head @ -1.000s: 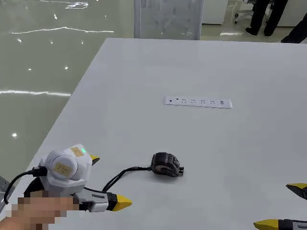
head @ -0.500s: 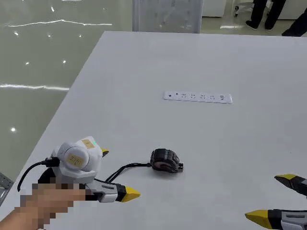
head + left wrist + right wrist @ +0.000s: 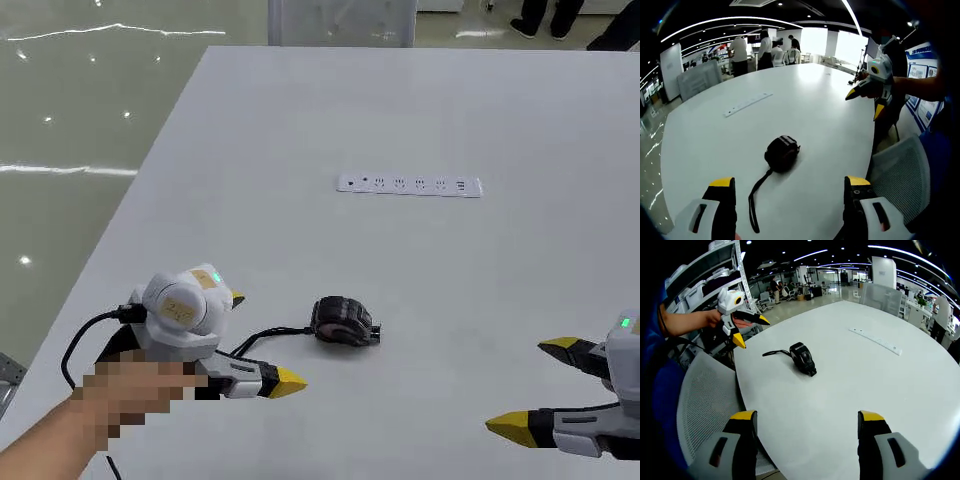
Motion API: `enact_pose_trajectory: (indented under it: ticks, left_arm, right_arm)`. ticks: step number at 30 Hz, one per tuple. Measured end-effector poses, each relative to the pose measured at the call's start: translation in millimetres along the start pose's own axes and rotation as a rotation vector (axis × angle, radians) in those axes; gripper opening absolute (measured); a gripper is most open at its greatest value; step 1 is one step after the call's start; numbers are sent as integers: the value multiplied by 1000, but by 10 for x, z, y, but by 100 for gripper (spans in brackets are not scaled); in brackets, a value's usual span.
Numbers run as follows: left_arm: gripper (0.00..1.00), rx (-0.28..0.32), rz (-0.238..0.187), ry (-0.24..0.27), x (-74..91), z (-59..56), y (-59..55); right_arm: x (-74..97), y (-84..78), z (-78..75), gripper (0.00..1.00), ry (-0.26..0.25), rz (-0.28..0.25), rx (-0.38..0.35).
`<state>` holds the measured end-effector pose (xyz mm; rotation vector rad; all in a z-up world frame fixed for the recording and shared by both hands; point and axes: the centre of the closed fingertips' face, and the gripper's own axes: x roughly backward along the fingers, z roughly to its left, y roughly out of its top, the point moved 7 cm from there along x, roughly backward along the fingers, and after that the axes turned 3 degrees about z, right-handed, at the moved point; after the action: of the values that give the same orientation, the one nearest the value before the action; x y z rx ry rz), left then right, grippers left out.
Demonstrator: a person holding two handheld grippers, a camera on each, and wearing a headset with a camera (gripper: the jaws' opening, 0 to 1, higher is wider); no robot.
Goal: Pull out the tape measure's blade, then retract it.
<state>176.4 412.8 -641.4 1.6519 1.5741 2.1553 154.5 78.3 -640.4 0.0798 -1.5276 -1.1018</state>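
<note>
A wide white desk (image 3: 300,120) stands on a glossy greenish floor (image 3: 70,120). In the left gripper view, people (image 3: 760,50) stand past the desk's far end. A white power strip (image 3: 409,185) lies flat toward the middle of the desk, well apart from everything else. A mesh chair (image 3: 705,405) sits at the near edge, below the desk top.

The black tape measure (image 3: 340,321) lies on the desk near its front edge, well short of the power strip, with the blade wound inside the case. Its black strap (image 3: 262,337) trails off to the left in a loose loop.

The left hand-held gripper (image 3: 262,340) hovers just left of the tape measure, its yellow-tipped jaws apart and clamped on nothing. The strap runs between those tips. In the left gripper view the tape measure sits ahead of the jaws and centred between them, not touching.

The right hand-held gripper (image 3: 527,386) is off to the right, well apart from the tape measure, its jaws also spread and gripping nothing. Bare desk lies between it and the case.
</note>
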Motion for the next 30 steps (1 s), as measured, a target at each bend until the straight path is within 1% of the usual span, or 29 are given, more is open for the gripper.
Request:
enact_pose_trajectory:
  ticks: [4,7,9,16,22,26,30]
  left_arm:
    - [84,-14,4,-10,-64,-3,28]
    - [83,-24,7,-15,-129,18,45]
    - [83,-19,2,-20,-156,26,65]
    - [82,-45,18,-36,-275,57,93]
    - [79,-67,24,-52,-386,79,126]
    - [78,-74,25,-60,-462,82,173]
    - [75,-104,25,-68,-551,82,218]
  right_arm:
    - [-63,36,-11,78,12,4,8]
    - [-116,58,-26,78,21,7,16]
    - [-141,73,-32,78,24,8,19]
    - [-263,124,-55,77,41,13,34]
    - [-382,132,-64,74,53,30,76]
    - [-472,126,-97,74,64,35,82]
    - [-537,143,-116,74,74,39,95]
